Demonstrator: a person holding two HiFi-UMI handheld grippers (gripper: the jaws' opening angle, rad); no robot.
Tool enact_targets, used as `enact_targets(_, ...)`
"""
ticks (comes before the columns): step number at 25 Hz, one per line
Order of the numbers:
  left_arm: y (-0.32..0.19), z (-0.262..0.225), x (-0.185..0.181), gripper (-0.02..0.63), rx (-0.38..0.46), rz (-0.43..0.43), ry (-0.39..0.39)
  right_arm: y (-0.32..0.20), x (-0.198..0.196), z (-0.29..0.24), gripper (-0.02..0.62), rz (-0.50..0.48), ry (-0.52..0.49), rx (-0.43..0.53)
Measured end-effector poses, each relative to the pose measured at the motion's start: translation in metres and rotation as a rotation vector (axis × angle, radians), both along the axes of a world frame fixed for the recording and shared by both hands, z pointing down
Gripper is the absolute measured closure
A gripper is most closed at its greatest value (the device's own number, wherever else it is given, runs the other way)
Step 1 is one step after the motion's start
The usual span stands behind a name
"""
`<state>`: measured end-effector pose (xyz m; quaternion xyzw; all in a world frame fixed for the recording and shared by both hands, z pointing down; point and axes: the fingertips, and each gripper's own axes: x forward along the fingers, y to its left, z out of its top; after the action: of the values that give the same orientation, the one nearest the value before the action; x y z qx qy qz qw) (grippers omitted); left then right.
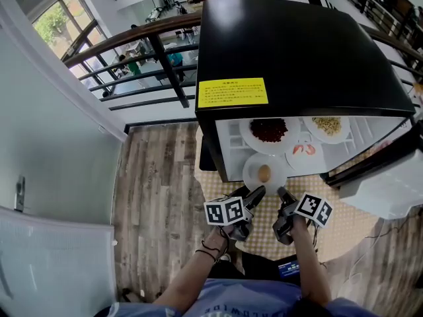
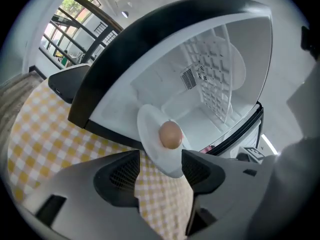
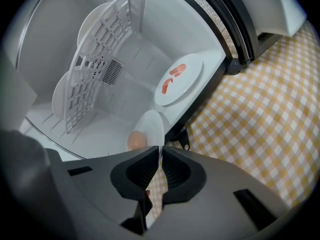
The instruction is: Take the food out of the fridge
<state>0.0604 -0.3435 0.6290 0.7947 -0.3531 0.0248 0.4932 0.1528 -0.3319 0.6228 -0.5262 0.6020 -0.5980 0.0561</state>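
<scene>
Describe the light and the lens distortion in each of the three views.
Head view: daylight from the window is bright, and the black top of the fridge shows no hard glare. Left gripper view: strong fisheye with black corners; the egg is sharp. Right gripper view: same fisheye; the fridge interior is evenly white, the checked cloth crisp.

Wooden plank floor (image 1: pixel 152 177), with a yellow-checked cloth (image 3: pixel 265 114) spread flat on it. On the cloth, a black fridge (image 1: pixel 297 51), door open. Inside, a white grid shelf (image 3: pixel 100 59) bearing two plates side by side: a plate of dark red food (image 1: pixel 246 132) and a plate of pale food (image 1: pixel 344 132). Lower down, on the fridge floor (image 3: pixel 170 34), a plate of shrimp (image 3: pixel 190 76) near the front edge. Just beside it, a plate with an egg (image 1: pixel 251 170), jutting out past that edge over the cloth (resting or lifted, cannot tell).
</scene>
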Motion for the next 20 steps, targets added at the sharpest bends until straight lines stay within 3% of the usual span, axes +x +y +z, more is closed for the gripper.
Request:
enact_targets(8,-0.005,-0.003,0.002,0.371,0.052,-0.007,-0.042,0.007,-0.001,0.001,0.563,-0.007,-0.001,0.005)
enact_targets(10,-0.002,-0.004,-0.001,0.41,0.053,-0.013,-0.039,0.007,0.0,-0.002,0.563,-0.009,-0.001,0.015)
enact_targets(12,0.002,-0.006,-0.005,0.488,0.051,-0.026,-0.031,0.007,0.0,-0.006,0.563,-0.015,-0.003,0.025)
enact_targets(20,0.022,-0.013,-0.016,0.488,0.034,-0.045,0.013,0.024,-0.011,-0.018,0.563,-0.055,0.033,0.053)
